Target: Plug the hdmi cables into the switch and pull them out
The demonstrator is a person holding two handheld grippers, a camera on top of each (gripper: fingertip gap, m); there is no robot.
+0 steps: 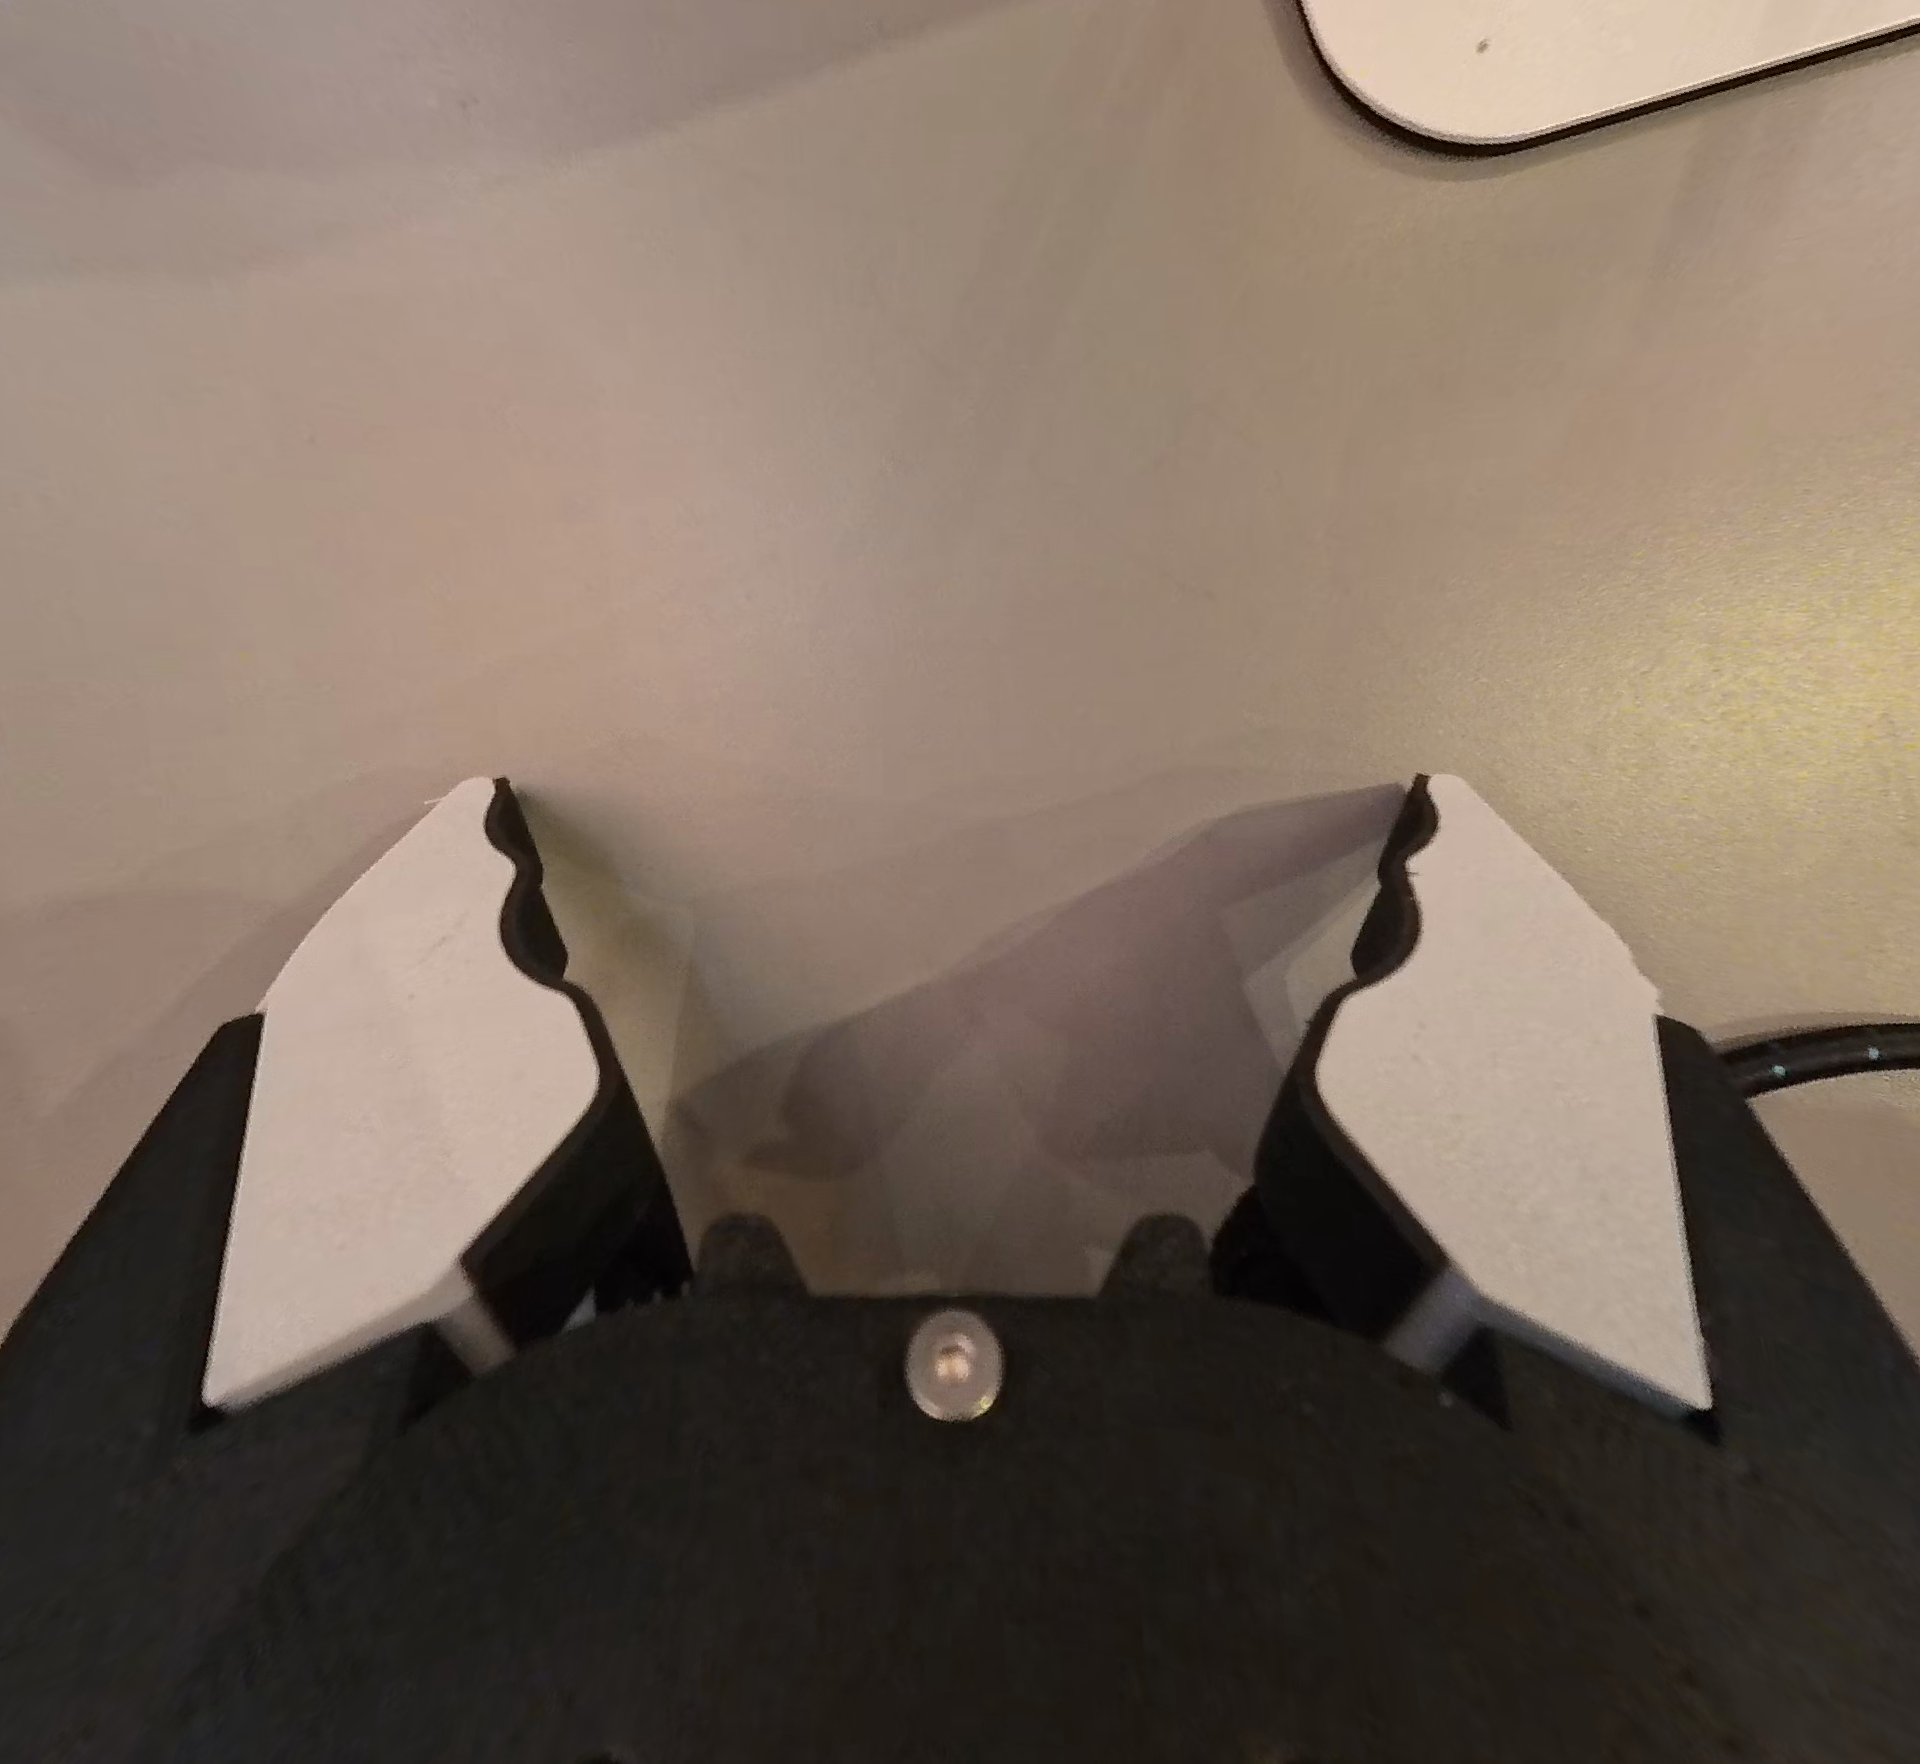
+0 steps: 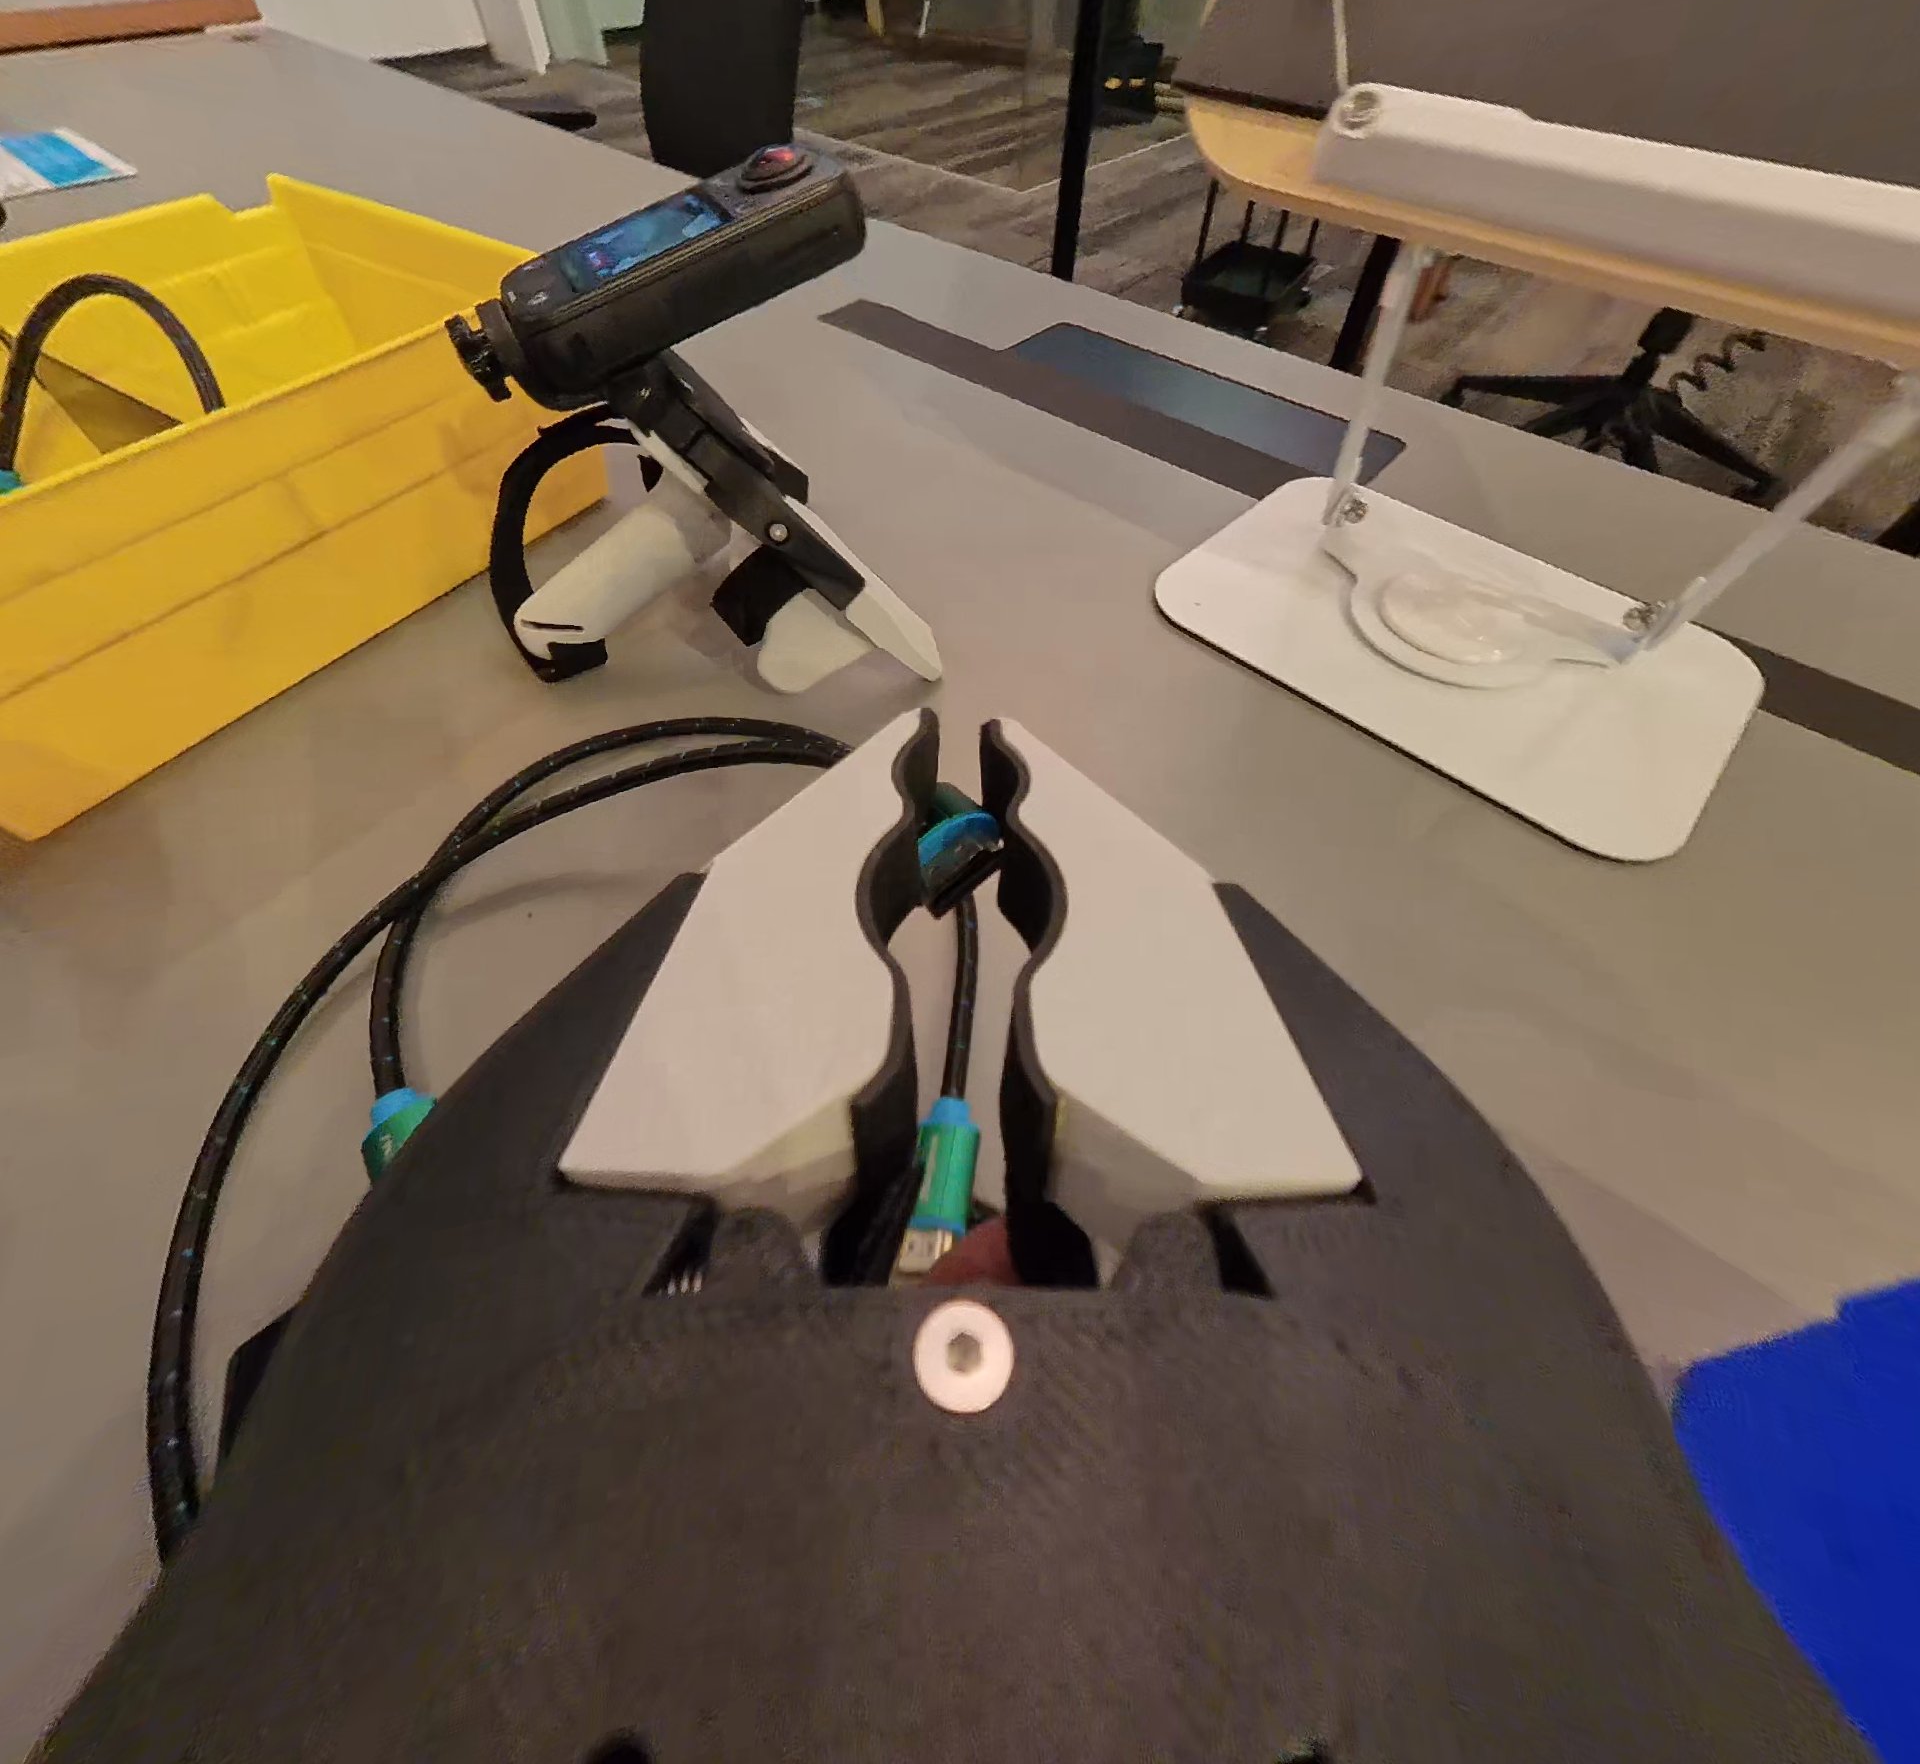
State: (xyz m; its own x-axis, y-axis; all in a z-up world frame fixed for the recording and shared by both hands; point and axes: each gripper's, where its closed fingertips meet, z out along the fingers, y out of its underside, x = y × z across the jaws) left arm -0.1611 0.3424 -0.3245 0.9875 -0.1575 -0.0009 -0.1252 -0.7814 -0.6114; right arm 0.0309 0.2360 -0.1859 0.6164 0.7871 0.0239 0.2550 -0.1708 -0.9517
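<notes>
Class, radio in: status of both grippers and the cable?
Left gripper open, empty, on table. Right gripper shut on black braided HDMI cable. Switch unseen.

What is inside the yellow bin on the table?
In the yellow bin, a black braided cable arches over a dark flat item, with a teal connector end at the picture's edge. The bin's front wall hides the rest.

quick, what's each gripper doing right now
left gripper: open, holding nothing, resting tip-down on the table.
right gripper: jaws nearly shut on an hdmi cable plug.
</notes>
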